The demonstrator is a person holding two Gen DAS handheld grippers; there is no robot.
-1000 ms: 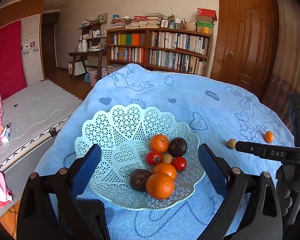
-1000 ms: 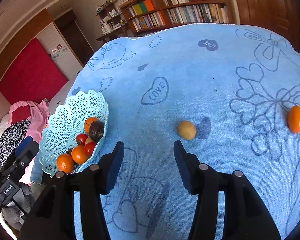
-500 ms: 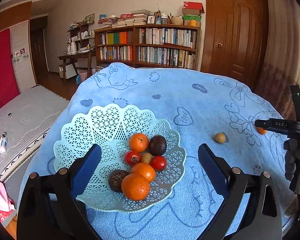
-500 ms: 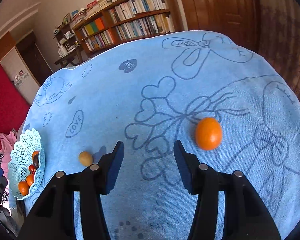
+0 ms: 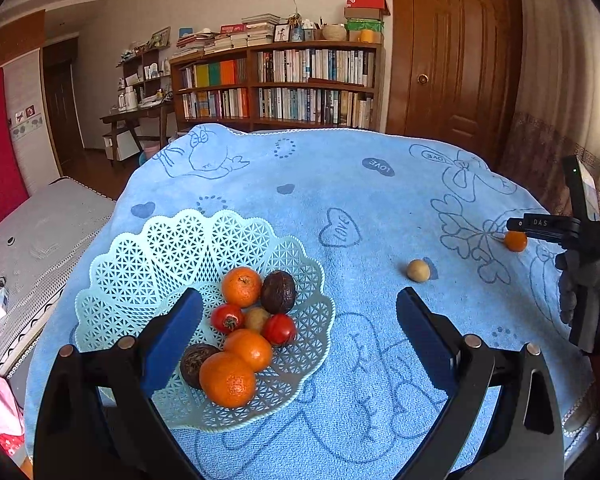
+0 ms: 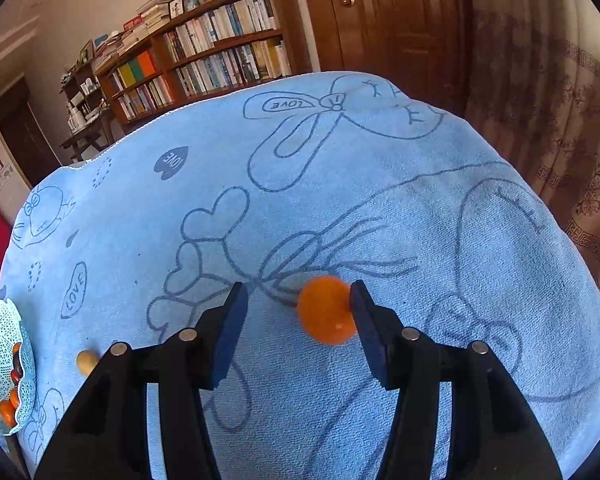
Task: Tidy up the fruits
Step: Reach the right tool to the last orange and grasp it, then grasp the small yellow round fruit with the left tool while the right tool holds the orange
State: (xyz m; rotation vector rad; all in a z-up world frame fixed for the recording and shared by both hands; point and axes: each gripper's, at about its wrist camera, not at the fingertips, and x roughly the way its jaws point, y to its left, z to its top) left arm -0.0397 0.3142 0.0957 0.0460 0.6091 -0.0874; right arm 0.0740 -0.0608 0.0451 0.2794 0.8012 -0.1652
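A pale green lattice basket (image 5: 148, 264) on the blue cloth holds several fruits: oranges, small red ones, dark brown ones. My left gripper (image 5: 298, 320) hovers open over the basket's near right rim, holding nothing. A small orange fruit (image 6: 327, 309) lies on the cloth between the fingers of my right gripper (image 6: 298, 300), against the right finger, with a gap to the left finger; that gripper is open. The left wrist view shows the same orange fruit (image 5: 515, 241) at the far right, under the right gripper. A small tan fruit (image 5: 418, 270) lies loose between basket and orange fruit.
The blue printed cloth (image 5: 340, 184) covers the whole table, its edges dropping off on all sides. A person's gloved hand (image 5: 588, 280) holds the right gripper at the right edge. Bookshelf (image 5: 280, 80) and wooden door (image 5: 452, 52) stand behind; a mattress (image 5: 32, 236) lies left.
My right gripper has swung from the tan fruit over to the orange fruit and closed in, so it now sits between the open fingers. The left gripper drifted slightly right of the basket.
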